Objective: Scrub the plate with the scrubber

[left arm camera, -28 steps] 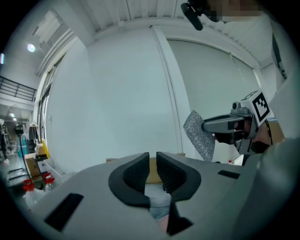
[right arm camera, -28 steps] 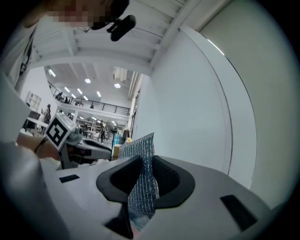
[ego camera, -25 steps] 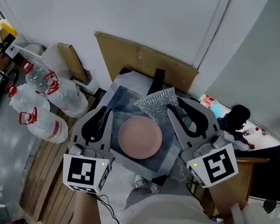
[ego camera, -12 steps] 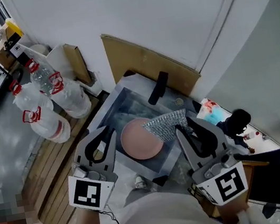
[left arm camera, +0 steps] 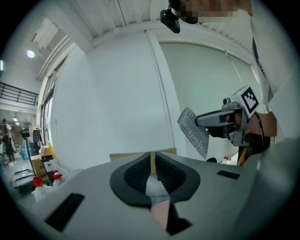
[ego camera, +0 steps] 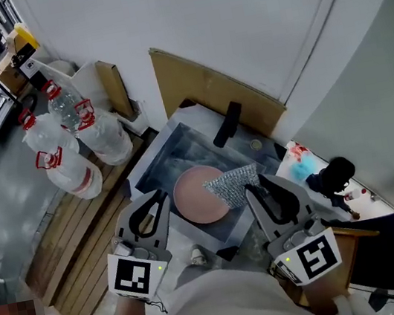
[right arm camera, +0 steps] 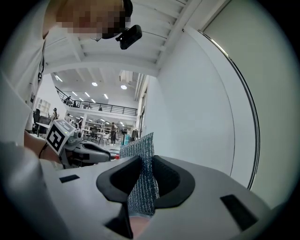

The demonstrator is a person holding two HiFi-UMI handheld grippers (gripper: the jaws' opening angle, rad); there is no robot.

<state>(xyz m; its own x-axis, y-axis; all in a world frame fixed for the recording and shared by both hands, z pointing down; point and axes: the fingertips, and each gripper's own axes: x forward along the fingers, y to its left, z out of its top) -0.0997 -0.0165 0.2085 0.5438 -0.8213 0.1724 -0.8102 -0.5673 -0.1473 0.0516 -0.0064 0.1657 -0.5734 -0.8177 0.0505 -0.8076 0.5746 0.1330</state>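
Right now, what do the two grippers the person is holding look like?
Both the left gripper and the right gripper are light grey with black ribbed pads. Each carries a white cube with black square markers. A thin black cable trails from the left one, whose jaws have just been closing with nothing between them.

A shallow rectangular grey-blue basin (ego camera: 159, 164) carries a round pink plate (ego camera: 193, 197) lying flat toward its near side, and a black bar-shaped piece (ego camera: 226, 124) sits at its far rim.
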